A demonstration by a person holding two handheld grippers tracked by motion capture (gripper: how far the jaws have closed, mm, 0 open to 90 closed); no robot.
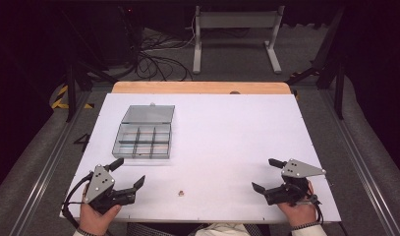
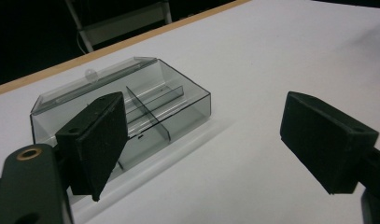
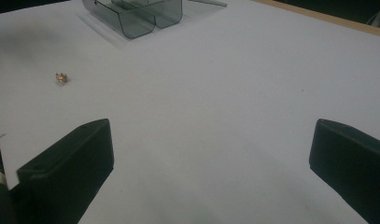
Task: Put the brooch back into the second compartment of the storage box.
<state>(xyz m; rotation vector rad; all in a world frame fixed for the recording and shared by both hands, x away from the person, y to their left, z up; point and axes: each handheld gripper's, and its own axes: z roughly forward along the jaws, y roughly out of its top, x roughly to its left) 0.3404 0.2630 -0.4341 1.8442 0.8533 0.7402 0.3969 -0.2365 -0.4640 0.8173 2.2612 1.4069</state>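
Observation:
A clear grey compartment box with its lid folded back lies open on the left half of the white table; its cells look empty. The box lies just beyond my left jaws, and a corner of it shows at the top of the right gripper view. A tiny gold-coloured piece lies near the front edge, seen as a small speck to the right gripper's left. My left gripper is open at the front left. My right gripper is open at the front right. Both hold nothing.
A wooden strip runs along the table's far edge. Beyond it stand a white metal frame and loose cables on the floor. Dark stands flank the table.

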